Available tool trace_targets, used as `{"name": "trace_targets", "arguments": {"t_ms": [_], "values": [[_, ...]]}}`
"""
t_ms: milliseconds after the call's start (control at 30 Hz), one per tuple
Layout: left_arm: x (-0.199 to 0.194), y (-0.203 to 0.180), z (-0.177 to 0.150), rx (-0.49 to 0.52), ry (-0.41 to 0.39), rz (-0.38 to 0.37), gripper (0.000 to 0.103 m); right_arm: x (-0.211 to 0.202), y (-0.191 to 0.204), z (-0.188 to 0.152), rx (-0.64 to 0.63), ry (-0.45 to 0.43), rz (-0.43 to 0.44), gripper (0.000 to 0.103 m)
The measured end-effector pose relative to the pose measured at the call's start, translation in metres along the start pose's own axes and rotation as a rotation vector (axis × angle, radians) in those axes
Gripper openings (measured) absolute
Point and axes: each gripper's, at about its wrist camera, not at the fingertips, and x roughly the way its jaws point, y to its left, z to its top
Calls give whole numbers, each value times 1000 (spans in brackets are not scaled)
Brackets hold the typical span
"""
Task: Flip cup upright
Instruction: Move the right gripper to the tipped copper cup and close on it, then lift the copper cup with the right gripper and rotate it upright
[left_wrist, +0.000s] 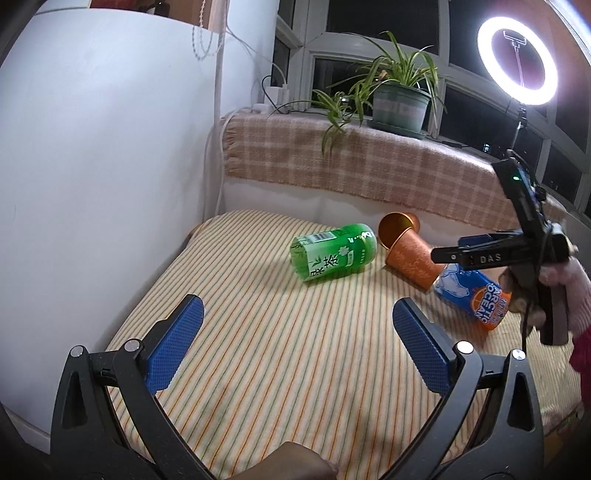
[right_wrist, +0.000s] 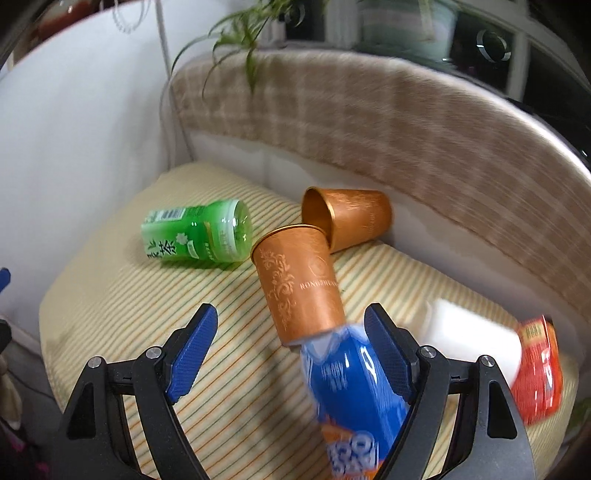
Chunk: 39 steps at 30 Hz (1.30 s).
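From the left wrist camera, the left tongs (left_wrist: 297, 345) hang over the striped cushion (left_wrist: 258, 369) with their blue pads wide apart and nothing between them — waiting, I'd say, not working. Ahead of them and off to the right lie two copper cups on their sides; the nearer cup (left_wrist: 412, 258) leans with its mouth against the far cup (left_wrist: 399, 227). A green bottle (left_wrist: 334, 253) lies straight ahead. The right tongs (left_wrist: 465, 251) come in from the right, reaching toward the nearer cup.

From the right wrist camera, the right tongs (right_wrist: 291, 347) are spread open, holding nothing. The nearer cup (right_wrist: 299, 284) lies just beyond their tips, its base propped on a blue can (right_wrist: 354, 398) that sits between the pads — that can looks to me like the main obstacle to a clean grip. The far cup (right_wrist: 351, 218) touches its rim; a red packet (right_wrist: 539, 369) lies to the right
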Motion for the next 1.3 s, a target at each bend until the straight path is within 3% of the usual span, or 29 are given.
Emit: {"name": "trace_targets", "arguments": {"t_ms": [400,600,700,733,933,1300], "values": [[10,8,-2,-40,20,-3,103,56,-1,26,-126,202,16,82],[8,10,-3,-35,15,8,103,71,3,30,-166,262,-5,81],[7,13,-3,-35,10,13,103,78,5,33,-173,278,-1,71],[6,14,-3,-36,10,15,103,81,5,33,-172,284,-1,64],[4,16,-3,-32,11,26,103,90,12,38,-165,271,3,63],[-10,15,-3,-25,-5,23,103,48,25,39,-93,157,72,63]]}}
